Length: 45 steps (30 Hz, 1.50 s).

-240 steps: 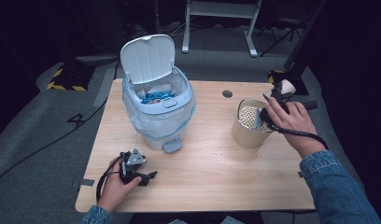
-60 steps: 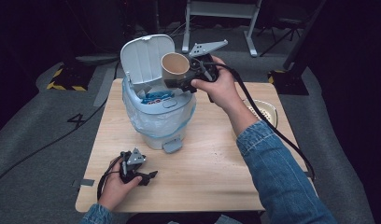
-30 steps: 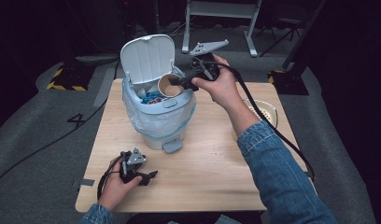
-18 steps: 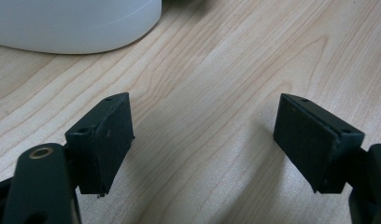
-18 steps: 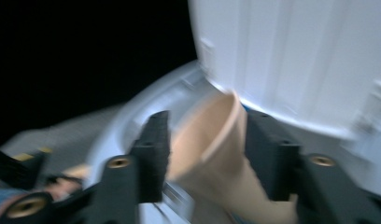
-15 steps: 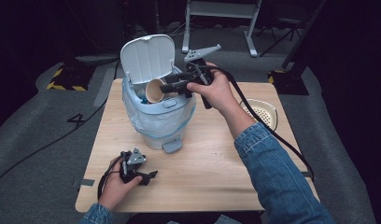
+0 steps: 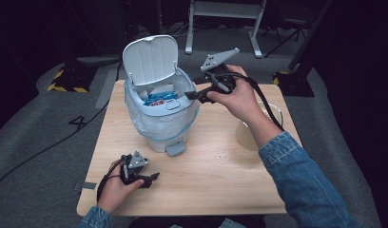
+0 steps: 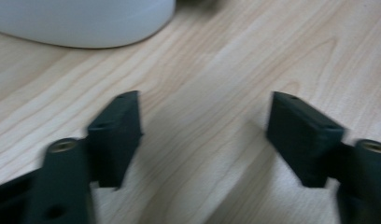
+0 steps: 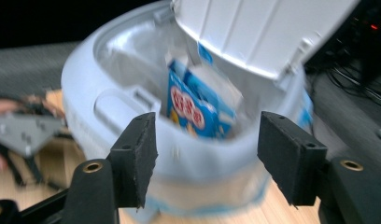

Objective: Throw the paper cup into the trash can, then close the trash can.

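Since the right gripper (image 7: pixel 192 96) hangs empty, jaws just reopened, beside the bin (image 7: pixel 160 124), the drop looks finished. Next it needs to reach another piece of rubbish; the left gripper (image 7: pixel 151 178), jaws wide though just closing a little, rests near the bin's base.

A pale blue pedal bin (image 7: pixel 161 116) stands on the table, lid raised, blue packaging inside.

open tabletop (image 7: pixel 216 175) before the bin (image 7: pixel 159 123); raised lid (image 7: pixel 149 59) behind its mouth, cup (image 7: pixel 251 130) to its right
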Each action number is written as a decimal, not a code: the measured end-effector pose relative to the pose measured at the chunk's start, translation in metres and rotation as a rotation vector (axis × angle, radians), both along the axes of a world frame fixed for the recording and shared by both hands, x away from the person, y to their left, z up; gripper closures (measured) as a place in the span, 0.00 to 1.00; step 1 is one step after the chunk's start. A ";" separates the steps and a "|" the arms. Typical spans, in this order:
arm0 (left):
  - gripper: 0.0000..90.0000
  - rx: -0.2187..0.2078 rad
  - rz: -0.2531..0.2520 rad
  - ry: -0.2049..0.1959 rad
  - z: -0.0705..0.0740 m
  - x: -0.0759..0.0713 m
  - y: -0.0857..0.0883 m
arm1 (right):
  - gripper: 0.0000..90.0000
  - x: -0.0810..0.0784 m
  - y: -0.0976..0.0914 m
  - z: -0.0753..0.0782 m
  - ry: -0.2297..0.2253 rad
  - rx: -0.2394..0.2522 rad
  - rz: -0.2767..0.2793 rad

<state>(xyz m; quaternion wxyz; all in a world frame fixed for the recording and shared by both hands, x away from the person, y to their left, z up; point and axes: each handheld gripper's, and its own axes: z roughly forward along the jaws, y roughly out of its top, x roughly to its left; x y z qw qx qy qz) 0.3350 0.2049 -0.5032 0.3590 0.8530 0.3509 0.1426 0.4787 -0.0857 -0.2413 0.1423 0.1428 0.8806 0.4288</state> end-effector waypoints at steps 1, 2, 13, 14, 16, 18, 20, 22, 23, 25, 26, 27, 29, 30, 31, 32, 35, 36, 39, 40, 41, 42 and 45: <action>0.37 -0.004 0.005 0.001 0.001 0.000 0.002 | 0.42 -0.005 -0.005 0.002 0.001 -0.012 -0.006; 0.36 -0.018 0.011 0.000 0.002 0.000 0.005 | 0.44 -0.009 -0.011 0.004 -0.003 0.003 -0.005; 0.38 -0.153 0.079 0.005 0.027 -0.005 0.031 | 0.43 -0.036 -0.102 0.012 0.001 0.066 -0.109; 0.37 -0.157 0.088 0.008 0.029 -0.004 0.032 | 0.43 -0.037 -0.110 0.011 -0.002 0.071 -0.123; 0.34 -0.164 0.086 0.009 0.033 -0.005 0.035 | 0.42 -0.040 -0.125 0.009 0.003 0.075 -0.142; 0.30 -0.140 0.060 -0.008 0.038 -0.006 0.035 | 0.41 -0.043 -0.140 0.005 0.004 0.081 -0.162; 0.27 -0.116 0.027 -0.022 0.043 -0.007 0.036 | 0.41 -0.048 -0.155 0.001 0.008 0.095 -0.170; 0.27 -0.112 -0.019 -0.028 0.049 -0.008 0.036 | 0.40 -0.053 -0.165 -0.003 0.014 0.098 -0.177; 0.27 -0.116 -0.037 -0.028 0.052 -0.009 0.035 | 0.40 -0.056 -0.170 -0.006 0.013 0.099 -0.177; 0.26 -0.127 -0.069 -0.028 0.058 -0.009 0.035 | 0.39 -0.062 -0.180 -0.012 0.008 0.092 -0.173; 0.25 -0.128 -0.084 -0.024 0.061 -0.009 0.035 | 0.39 -0.065 -0.185 -0.015 0.011 0.086 -0.177; 0.28 -0.128 -0.103 -0.011 0.064 -0.010 0.035 | 0.39 -0.068 -0.189 -0.018 0.010 0.084 -0.178; 0.36 -0.118 -0.134 -0.012 0.071 -0.010 0.035 | 0.38 -0.073 -0.198 -0.025 0.013 0.085 -0.181; 0.37 -0.129 -0.129 -0.011 0.074 -0.010 0.035 | 0.38 -0.075 -0.202 -0.030 0.015 0.087 -0.187; 0.39 -0.144 -0.124 -0.017 0.079 -0.009 0.035 | 0.38 -0.078 -0.206 -0.034 0.015 0.086 -0.192; 0.40 -0.157 -0.118 -0.027 0.081 -0.008 0.036 | 0.37 -0.080 -0.211 -0.040 0.020 0.086 -0.200; 0.40 -0.188 -0.099 -0.059 0.093 -0.006 0.037 | 0.37 -0.085 -0.220 -0.056 0.034 0.095 -0.211; 0.41 -0.197 -0.086 -0.079 0.098 -0.005 0.038 | 0.36 -0.086 -0.222 -0.060 0.041 0.100 -0.214; 0.45 -0.231 -0.063 -0.106 0.110 -0.003 0.042 | 0.33 -0.088 -0.230 -0.080 0.052 0.128 -0.225; 0.45 -0.244 -0.062 -0.116 0.113 -0.003 0.043 | 0.32 -0.089 -0.232 -0.086 0.055 0.124 -0.224; 0.46 -0.258 -0.060 -0.122 0.116 -0.002 0.044 | 0.32 -0.090 -0.234 -0.091 0.059 0.128 -0.222; 0.46 -0.268 -0.057 -0.124 0.120 -0.002 0.045 | 0.32 -0.092 -0.236 -0.097 0.066 0.135 -0.228; 0.46 -0.289 -0.047 -0.135 0.128 -0.001 0.047 | 0.33 -0.095 -0.241 -0.117 0.084 0.118 -0.238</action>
